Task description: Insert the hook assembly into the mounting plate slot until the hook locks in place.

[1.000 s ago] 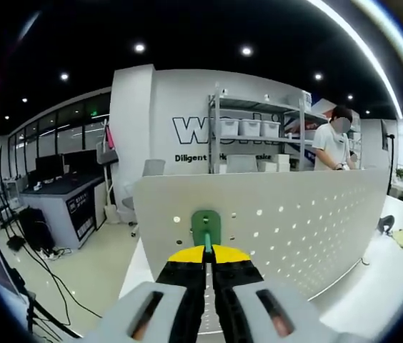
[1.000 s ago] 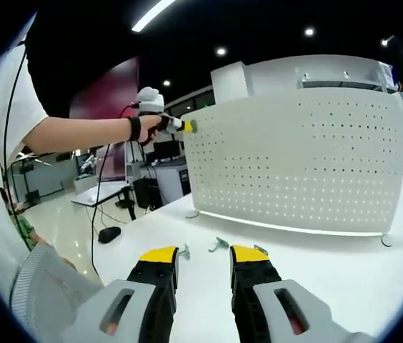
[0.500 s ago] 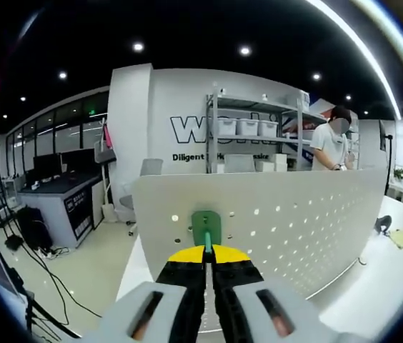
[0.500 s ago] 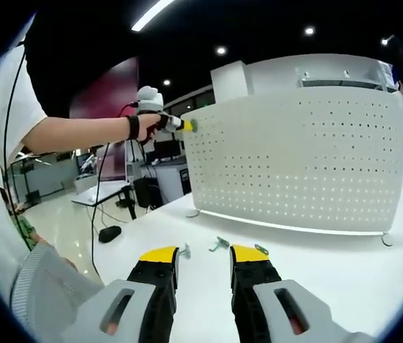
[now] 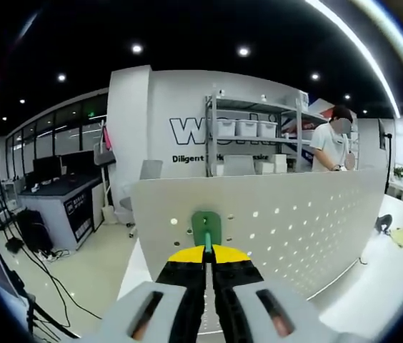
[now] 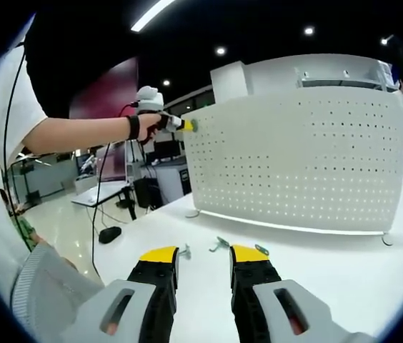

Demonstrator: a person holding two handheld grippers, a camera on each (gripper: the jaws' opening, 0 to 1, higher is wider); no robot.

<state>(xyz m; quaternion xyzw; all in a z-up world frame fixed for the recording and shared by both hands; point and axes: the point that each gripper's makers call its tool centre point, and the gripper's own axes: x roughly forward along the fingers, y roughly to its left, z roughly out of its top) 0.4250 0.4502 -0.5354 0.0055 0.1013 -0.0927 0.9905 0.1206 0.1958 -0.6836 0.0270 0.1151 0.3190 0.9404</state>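
Against the pegboard (image 5: 287, 214) — left hand-held gripper (image 5: 206, 248) level, pinching green hook (image 5: 206, 227).

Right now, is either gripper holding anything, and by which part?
The left gripper pinches the green hook assembly by its lower stem, against the white perforated mounting plate. The right gripper is open, empty.

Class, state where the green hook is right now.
In the left gripper view, the green hook sits centre, clamped in the left gripper, against the white pegboard near its upper left corner.

Pegboard (image 6: 294, 161) blocks fwd — table (image 6: 344, 271) front open (small hooks (image 6: 219, 245) nr tongs).
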